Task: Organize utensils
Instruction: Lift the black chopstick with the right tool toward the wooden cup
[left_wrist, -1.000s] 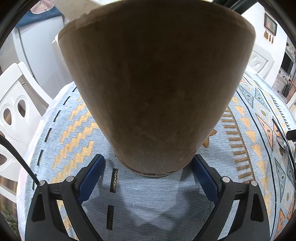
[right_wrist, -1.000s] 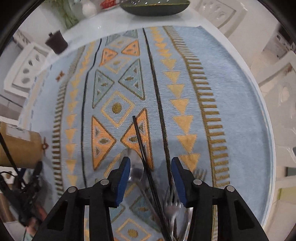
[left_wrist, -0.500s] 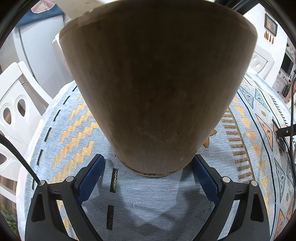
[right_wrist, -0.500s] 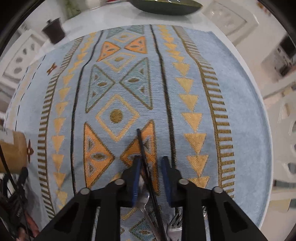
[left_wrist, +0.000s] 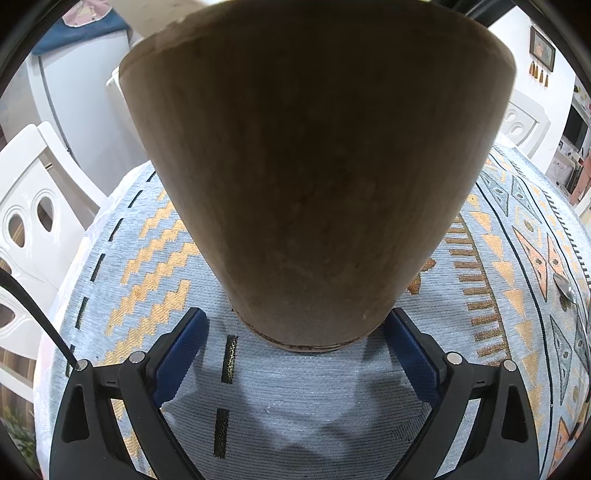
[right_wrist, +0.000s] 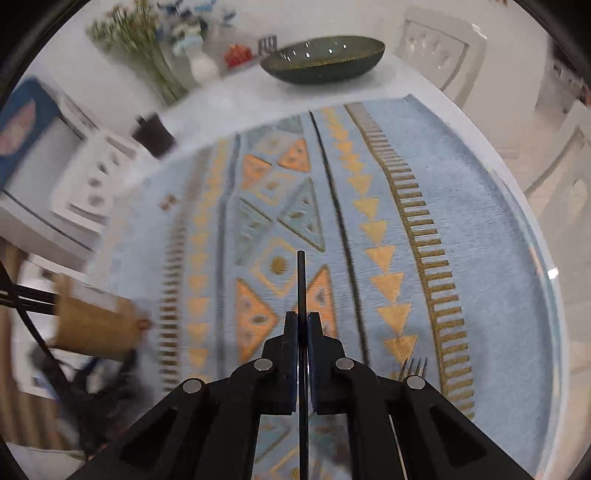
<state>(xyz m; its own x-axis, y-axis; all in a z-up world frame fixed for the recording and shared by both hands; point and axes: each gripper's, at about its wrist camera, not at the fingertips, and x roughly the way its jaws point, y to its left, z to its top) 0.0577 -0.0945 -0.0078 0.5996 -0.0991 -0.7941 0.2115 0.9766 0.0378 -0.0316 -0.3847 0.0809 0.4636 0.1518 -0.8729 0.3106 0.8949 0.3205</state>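
Note:
A tall brown cylinder holder (left_wrist: 317, 177) stands upright on the patterned blue cloth (left_wrist: 295, 398). It sits between the blue pads of my left gripper (left_wrist: 295, 332), whose jaws are opening; the left pad stands clear of its base. My right gripper (right_wrist: 302, 317) is shut on a thin black utensil handle (right_wrist: 301, 280), which sticks out forward above the cloth. Fork tines (right_wrist: 413, 365) show on the cloth to the right of that gripper. A spoon (left_wrist: 563, 286) lies far right in the left wrist view. The holder (right_wrist: 92, 325) appears blurred at left in the right wrist view.
A dark bowl (right_wrist: 325, 59) and a dark cup (right_wrist: 153, 134) stand on the white table beyond the cloth, near a vase of flowers (right_wrist: 147, 44). White chairs (left_wrist: 33, 221) surround the table. The cloth's right edge (right_wrist: 532, 258) runs close to the table rim.
My right gripper has shut on the black handle and risen with it, leaving the spoon and forks below. The left gripper and the holder have stayed put.

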